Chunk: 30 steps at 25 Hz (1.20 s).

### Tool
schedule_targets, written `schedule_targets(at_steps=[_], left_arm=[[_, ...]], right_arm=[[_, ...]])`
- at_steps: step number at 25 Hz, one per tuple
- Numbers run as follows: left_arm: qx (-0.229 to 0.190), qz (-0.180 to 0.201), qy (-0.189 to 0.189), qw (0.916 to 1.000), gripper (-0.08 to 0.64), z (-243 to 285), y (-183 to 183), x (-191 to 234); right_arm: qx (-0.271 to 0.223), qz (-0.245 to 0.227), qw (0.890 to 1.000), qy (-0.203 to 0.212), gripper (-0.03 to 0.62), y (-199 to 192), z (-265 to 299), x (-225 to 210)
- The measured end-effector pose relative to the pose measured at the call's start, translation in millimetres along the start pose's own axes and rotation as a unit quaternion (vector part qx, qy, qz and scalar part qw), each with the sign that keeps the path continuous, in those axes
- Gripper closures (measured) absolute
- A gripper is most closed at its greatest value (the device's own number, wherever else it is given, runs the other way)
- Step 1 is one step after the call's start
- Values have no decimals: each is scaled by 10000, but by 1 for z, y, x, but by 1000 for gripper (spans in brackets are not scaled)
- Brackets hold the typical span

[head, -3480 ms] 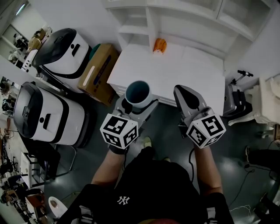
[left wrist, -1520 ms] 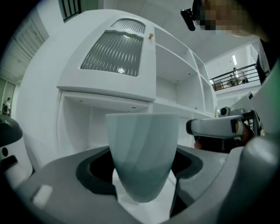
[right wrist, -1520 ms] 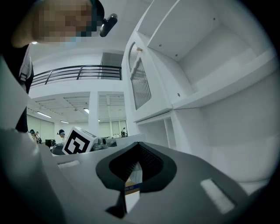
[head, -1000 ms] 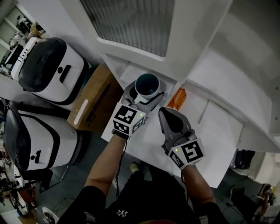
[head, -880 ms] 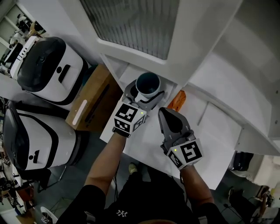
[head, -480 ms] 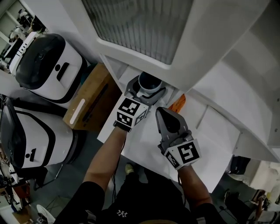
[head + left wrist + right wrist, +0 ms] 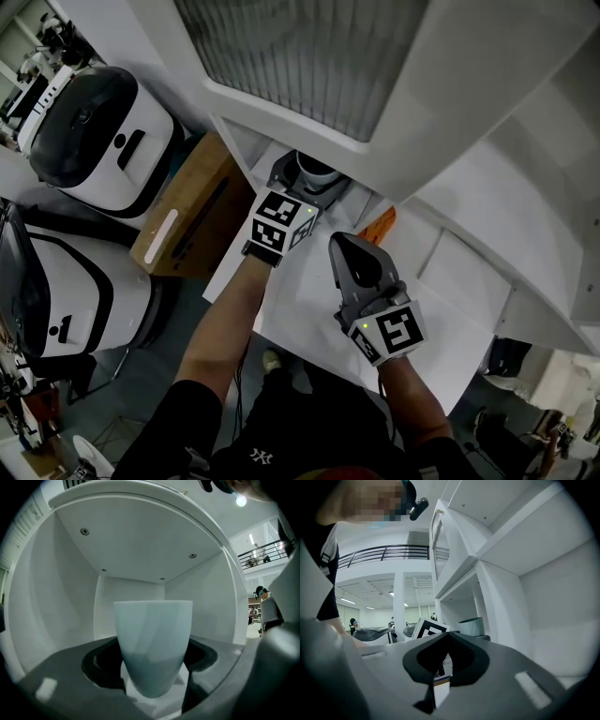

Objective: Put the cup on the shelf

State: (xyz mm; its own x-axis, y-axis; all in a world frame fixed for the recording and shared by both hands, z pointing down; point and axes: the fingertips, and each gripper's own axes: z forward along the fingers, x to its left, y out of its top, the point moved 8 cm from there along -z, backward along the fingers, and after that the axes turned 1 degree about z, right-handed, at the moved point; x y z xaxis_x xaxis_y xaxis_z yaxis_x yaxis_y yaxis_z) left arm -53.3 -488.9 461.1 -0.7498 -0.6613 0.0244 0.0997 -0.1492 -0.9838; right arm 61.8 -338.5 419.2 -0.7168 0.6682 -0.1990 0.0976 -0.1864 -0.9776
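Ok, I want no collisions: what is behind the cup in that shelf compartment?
Only the compartment's white back wall shows behind the cup, which the left gripper holds. The strip of wall straight behind the cup is covered.

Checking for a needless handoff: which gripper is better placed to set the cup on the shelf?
Left. The left gripper holds the cup inside the shelf compartment; the right gripper is shut, empty, outside it.
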Motion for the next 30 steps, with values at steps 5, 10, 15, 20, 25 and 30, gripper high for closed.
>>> schedule_targets(at_steps=[5, 10, 15, 20, 25, 30], left_arm=[[112, -5, 13, 9999, 184, 8, -6, 4], [103, 21, -7, 9999, 184, 14, -6, 8], [34, 188, -87, 9998, 184, 18, -8, 8], [-29, 261, -225, 9994, 158, 18, -5, 7], [-21, 275, -256, 9993, 152, 13, -6, 5], [5, 187, -230, 9996, 152, 0, -10, 2]], right_arm=[[-8, 35, 10000, 4, 580, -3, 7, -2], [56, 42, 10000, 26, 580, -5, 14, -3], [-16, 45, 10000, 33, 580, -5, 15, -4], [-12, 68, 10000, -29, 580, -3, 12, -6], [-81, 109, 9999, -44, 580, 1, 12, -2], [11, 81, 9999, -73, 580, -3, 5, 0]])
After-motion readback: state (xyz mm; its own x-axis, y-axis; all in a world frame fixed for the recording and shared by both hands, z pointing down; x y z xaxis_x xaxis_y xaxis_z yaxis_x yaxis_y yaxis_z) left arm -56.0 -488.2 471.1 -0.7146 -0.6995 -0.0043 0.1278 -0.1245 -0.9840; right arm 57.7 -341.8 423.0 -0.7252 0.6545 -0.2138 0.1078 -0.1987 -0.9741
